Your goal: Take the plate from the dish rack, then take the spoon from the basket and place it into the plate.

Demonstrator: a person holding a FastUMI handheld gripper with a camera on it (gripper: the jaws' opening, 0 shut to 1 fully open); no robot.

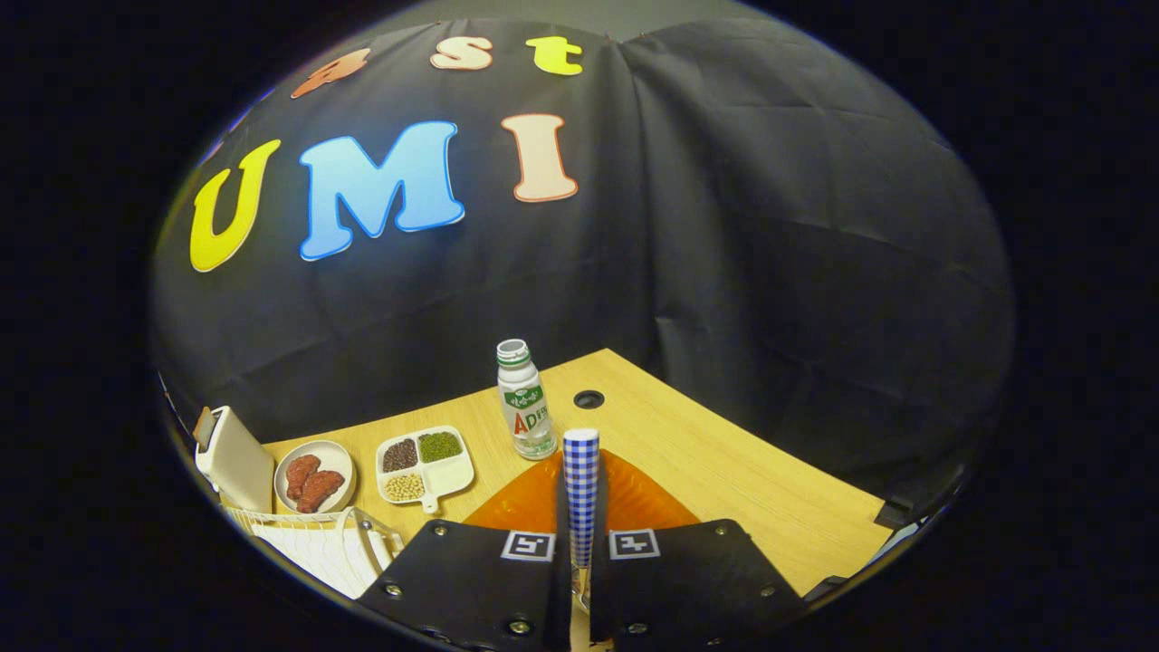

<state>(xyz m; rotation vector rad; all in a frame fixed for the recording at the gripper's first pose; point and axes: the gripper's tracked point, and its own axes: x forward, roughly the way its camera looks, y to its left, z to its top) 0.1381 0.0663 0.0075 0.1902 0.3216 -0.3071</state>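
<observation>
Jaws (579,566) are closed tight on a spoon (580,493), whose blue-and-white checked handle stands upright between the 2 fingers and rises above them; the bowl end is hidden below, so I cannot tell its shape. Just ahead of the fingers, behind the handle, lies an orange plate (634,498) flat on the wooden desk (742,471), partly covered by the gripper body. Whether the spoon touches the plate cannot be told. Beyond the plate, just past the handle's top, stands a small white bottle (524,398) with a green label and no cap, upright. A round dark hole (589,399) in the desk sits just beside the bottle, toward the far edge. Left of the bottle lies a white divided tray (453,473) with 3 filled compartments of dark, green and pale grains. Further left is a round dish (337,457) holding 2 reddish-brown pieces, and beside it a white boxy object (234,457) tilted upright. Near the left finger, at the desk's front, a white wire basket (326,543) shows its rim and a handle loop.
</observation>
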